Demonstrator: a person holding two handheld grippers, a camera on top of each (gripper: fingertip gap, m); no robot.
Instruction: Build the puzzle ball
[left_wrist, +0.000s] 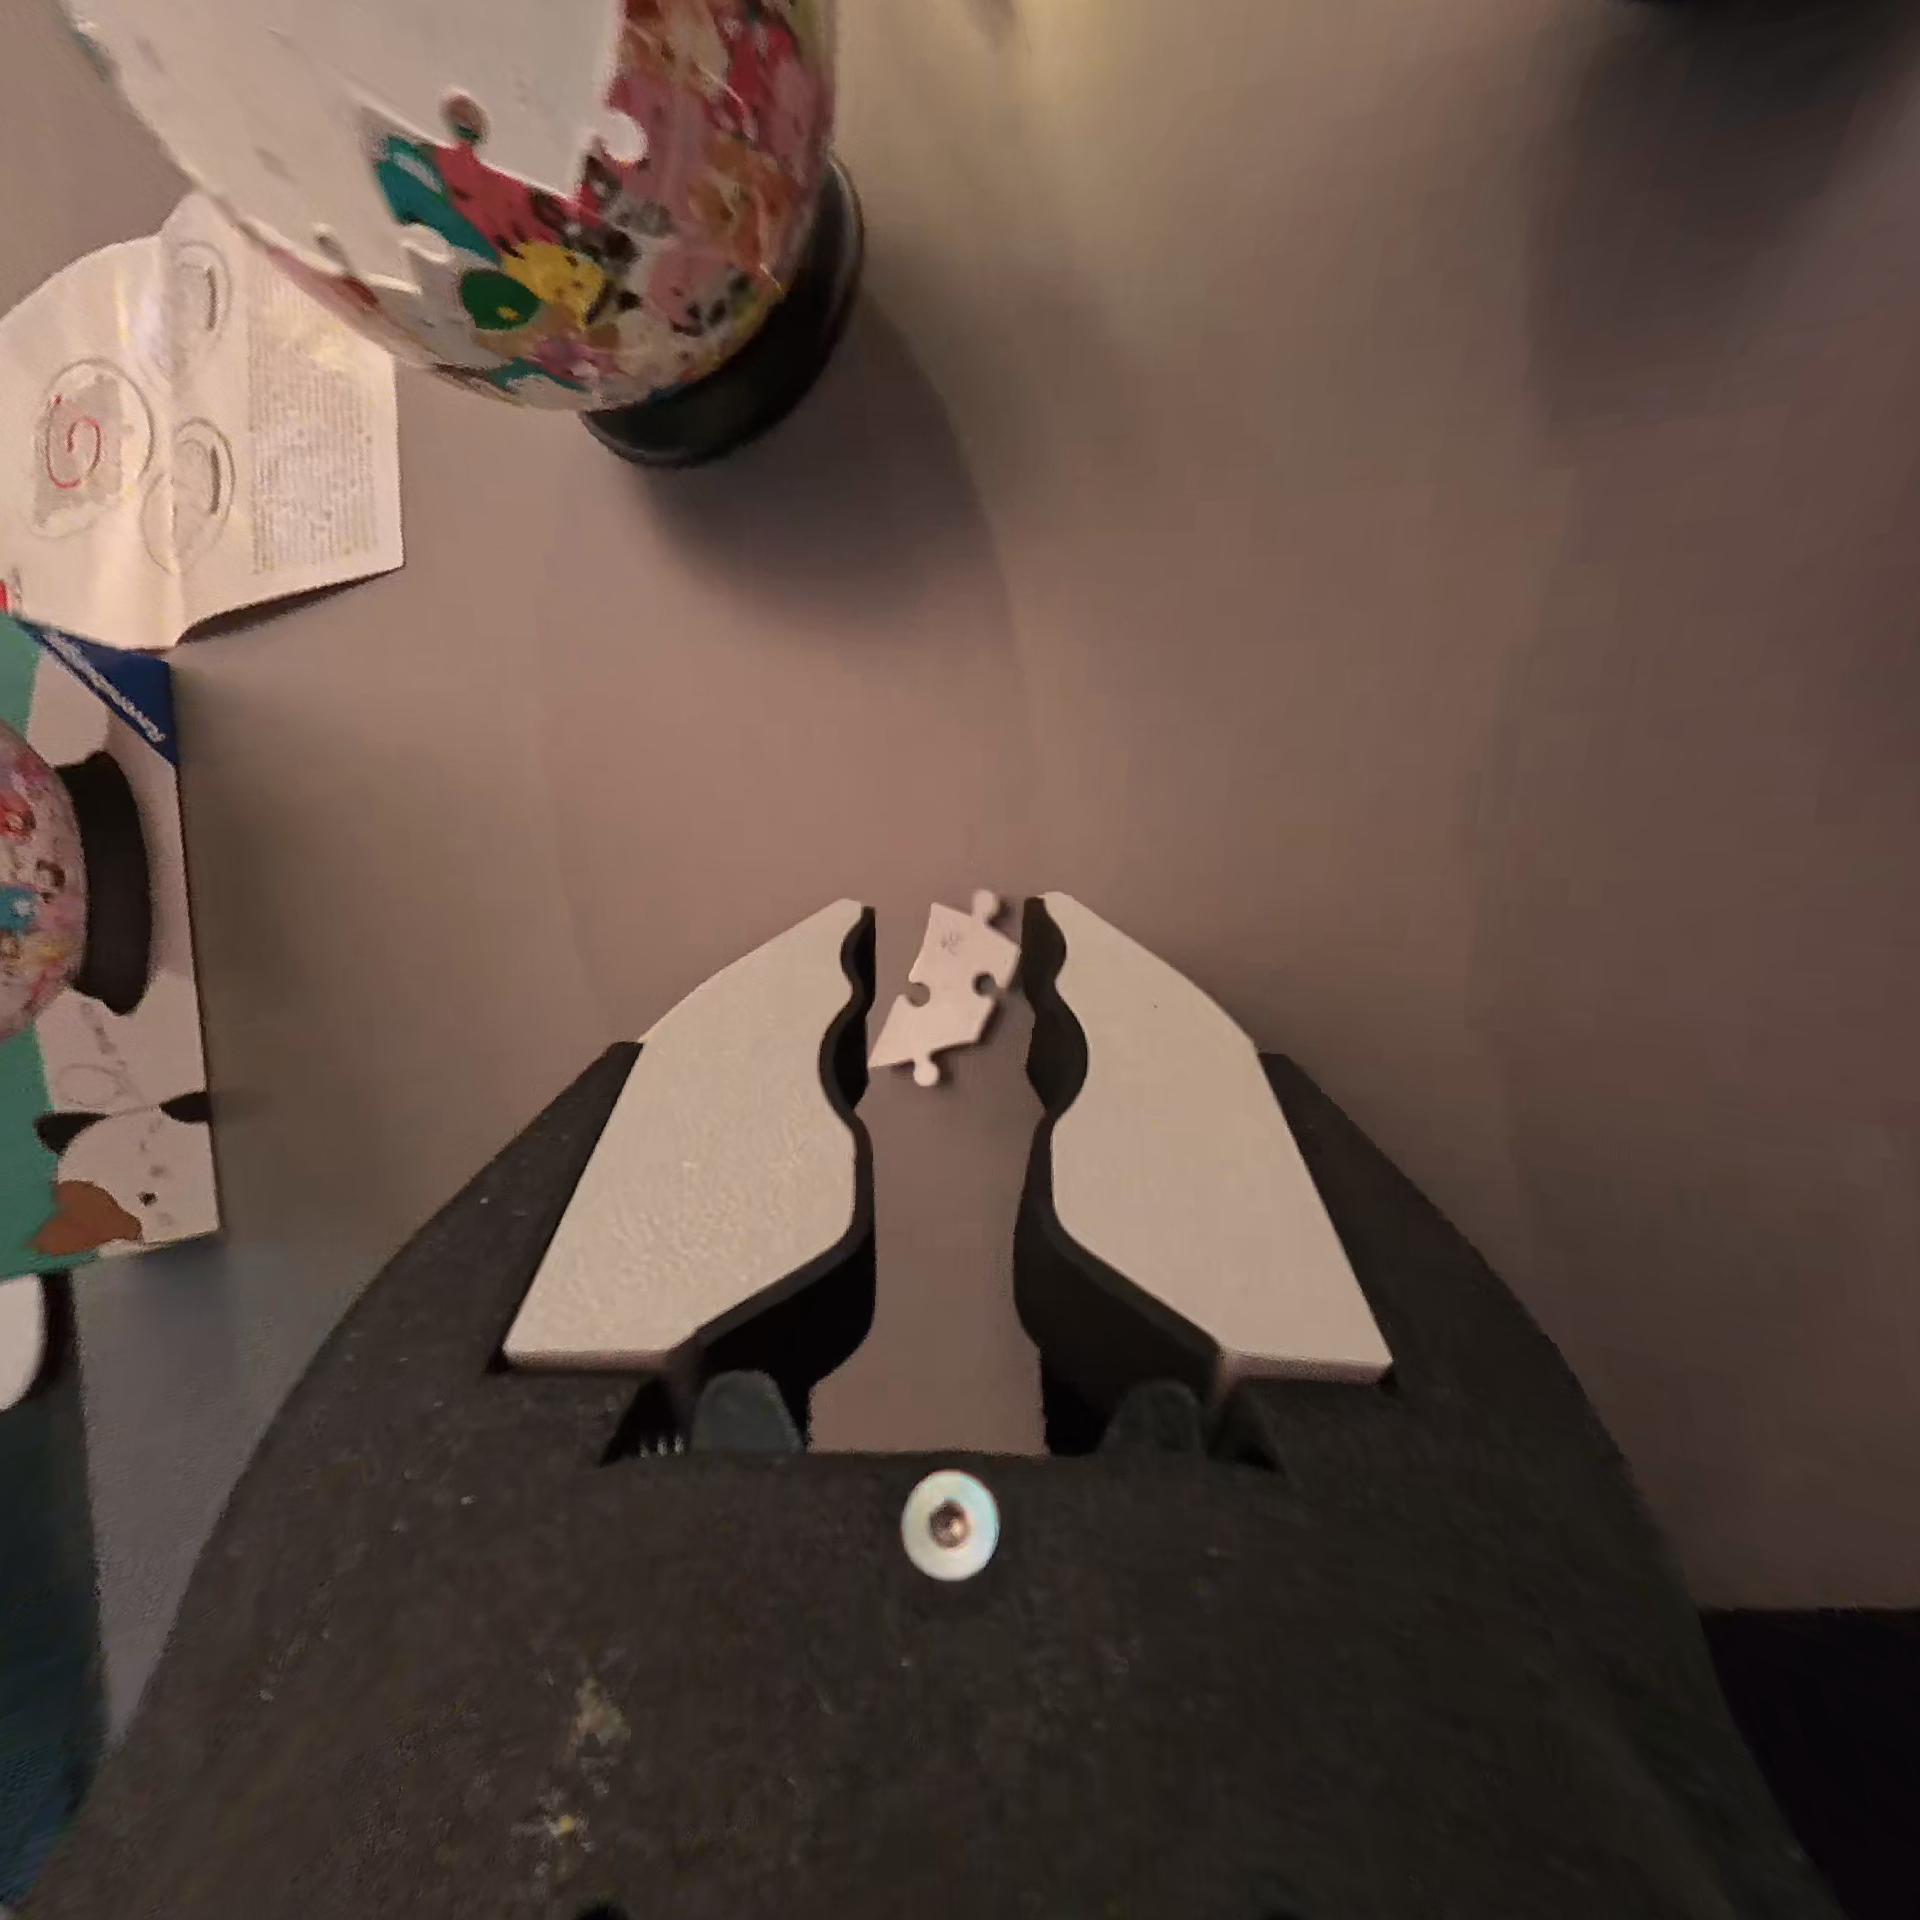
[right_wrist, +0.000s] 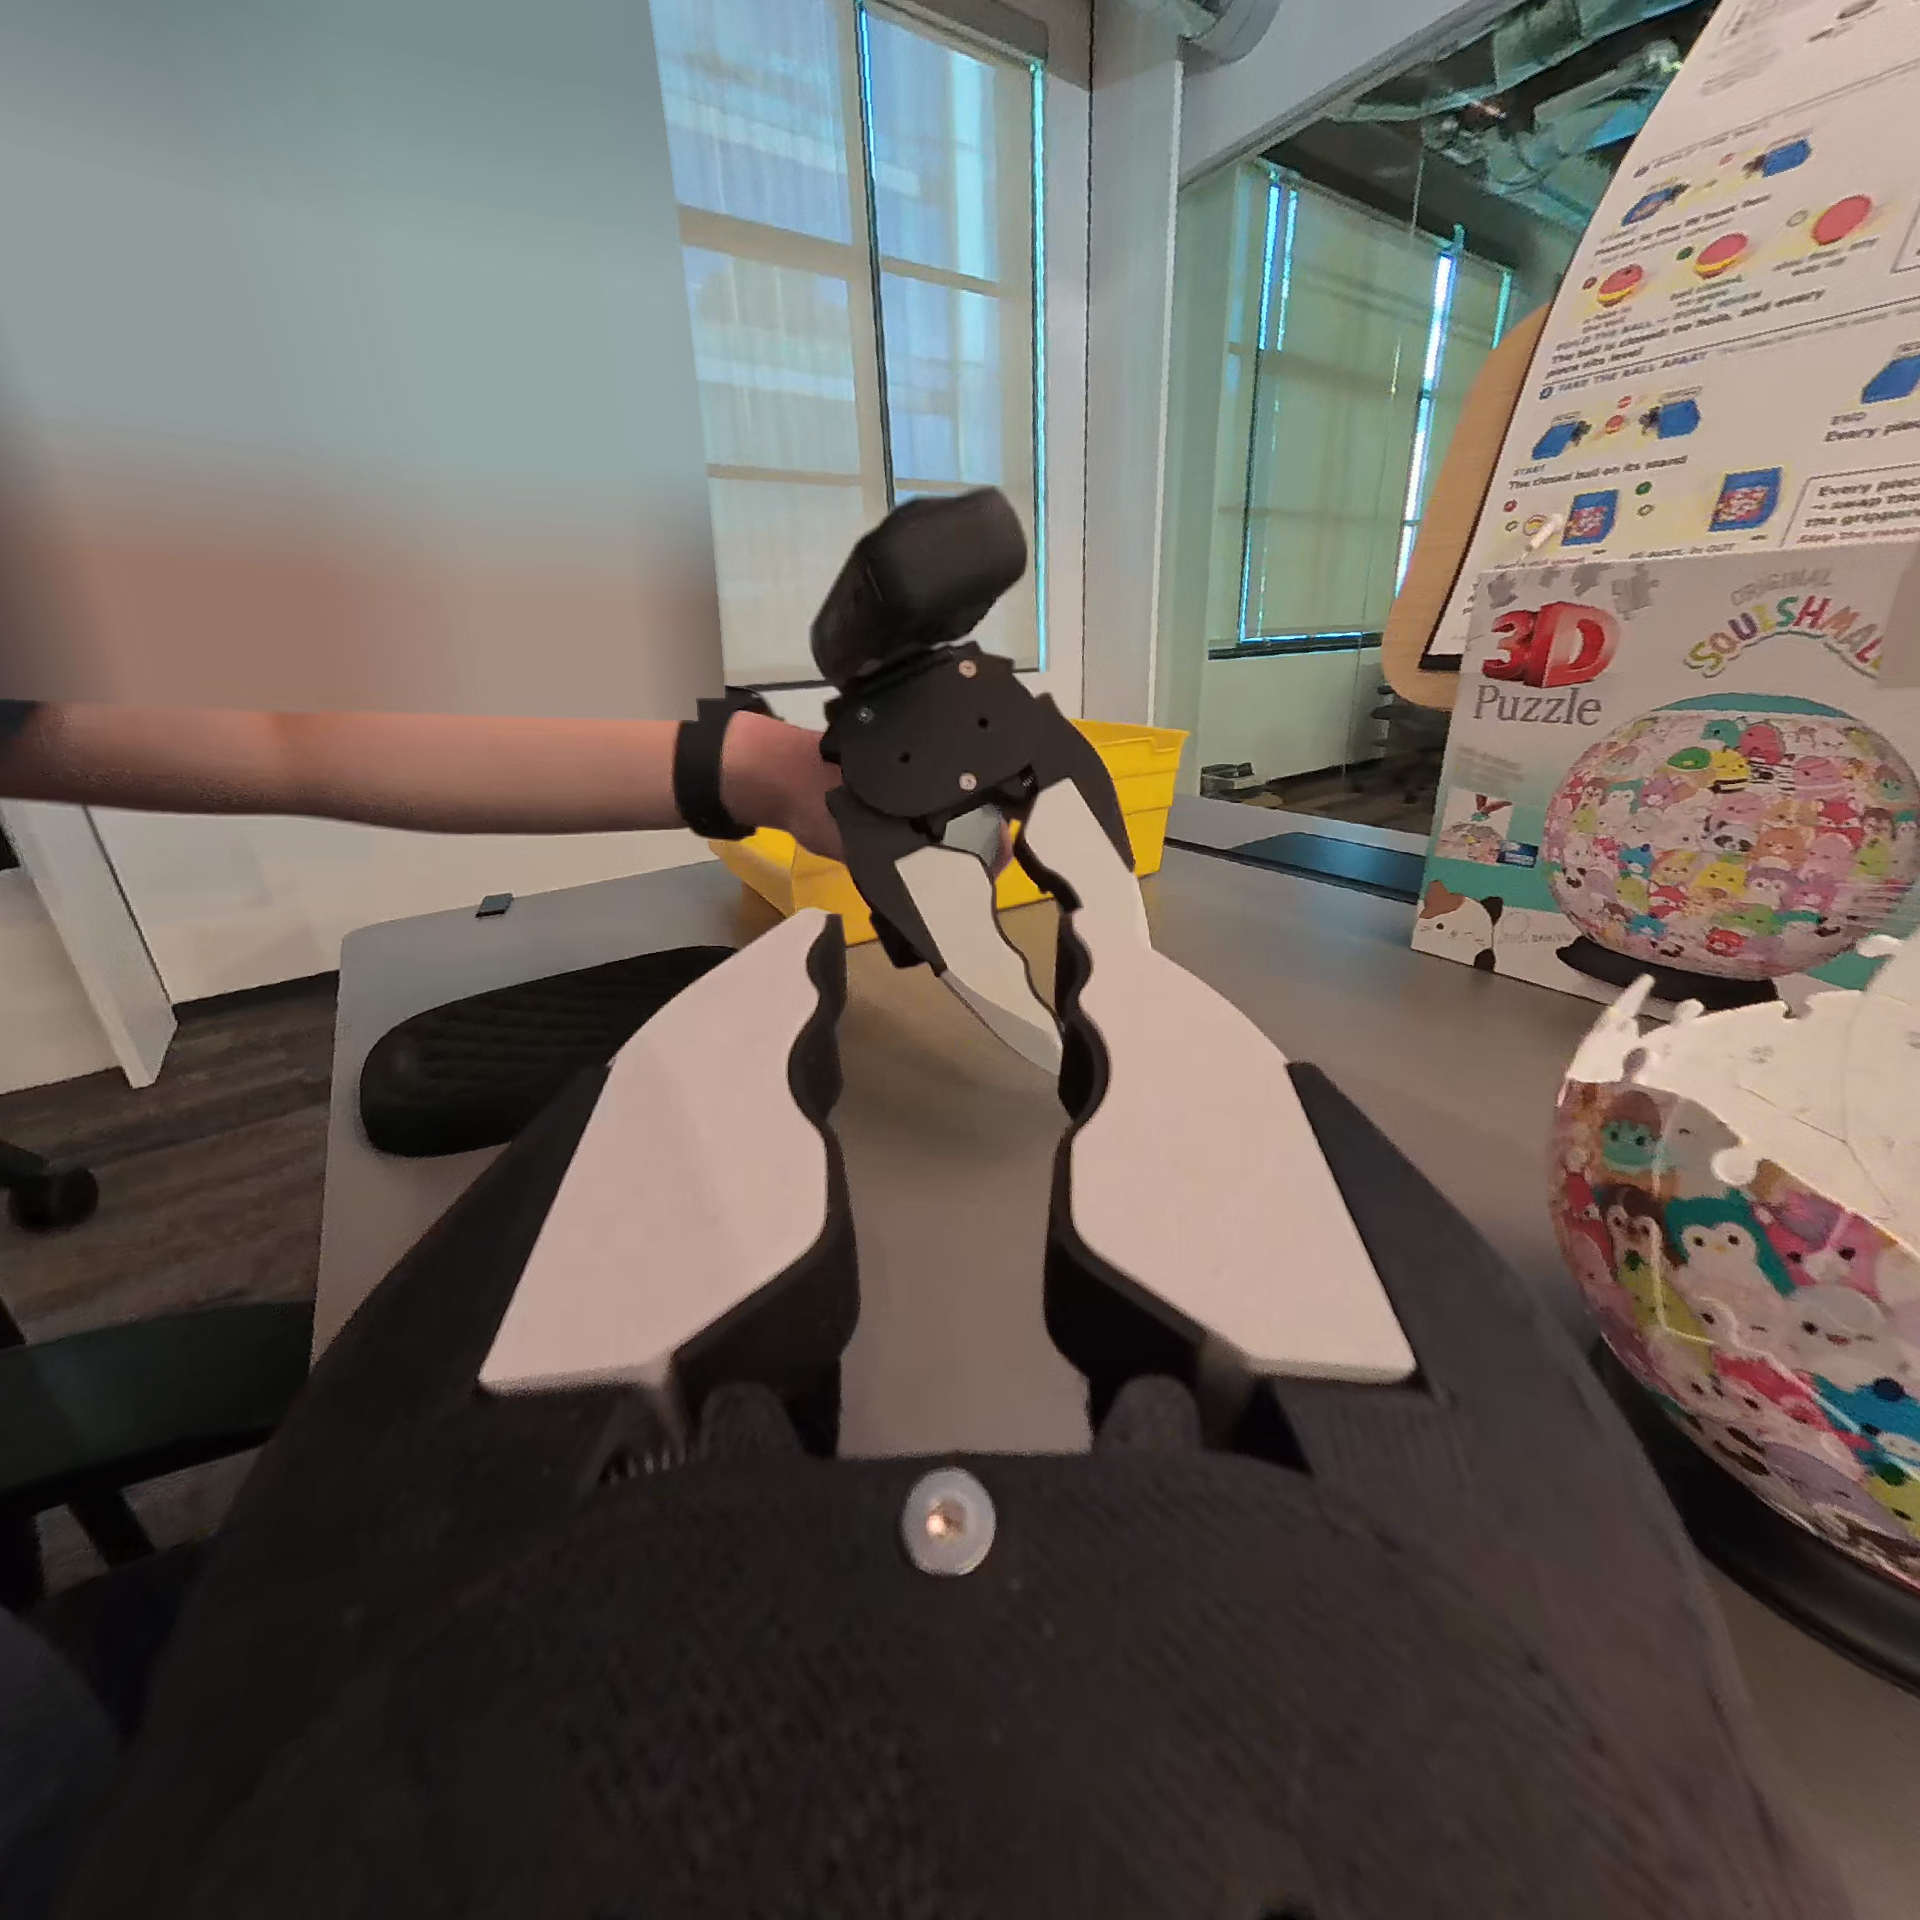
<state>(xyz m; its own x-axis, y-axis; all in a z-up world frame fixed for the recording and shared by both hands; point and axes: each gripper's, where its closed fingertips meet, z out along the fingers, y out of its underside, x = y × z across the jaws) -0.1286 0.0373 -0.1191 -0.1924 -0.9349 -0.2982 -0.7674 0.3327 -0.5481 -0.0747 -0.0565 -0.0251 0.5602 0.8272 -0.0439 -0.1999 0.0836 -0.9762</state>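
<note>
A white-backed puzzle piece (left_wrist: 940, 987) lies face down on the grey table (left_wrist: 1351, 727). My left gripper (left_wrist: 945, 914) is open and points straight down, with its fingertips on either side of the piece. The half-built puzzle ball (left_wrist: 540, 187) stands on a black stand (left_wrist: 769, 384) at the far left, its white inside showing. In the right wrist view, my right gripper (right_wrist: 945, 956) is open and empty above the table. Beyond it a hand holds the left gripper (right_wrist: 1023, 997) tips-down. The ball (right_wrist: 1745, 1299) sits at the right. The piece is hidden in this view.
A folded instruction sheet (left_wrist: 208, 416) and the puzzle box (left_wrist: 94, 987) lie left of the left gripper. In the right wrist view the box (right_wrist: 1662, 790) stands behind the ball, with a yellow bin (right_wrist: 1132, 769) at the back and a black wrist rest (right_wrist: 520, 1049) at the left. My hands' fingertips stand some 15 cm from each other.
</note>
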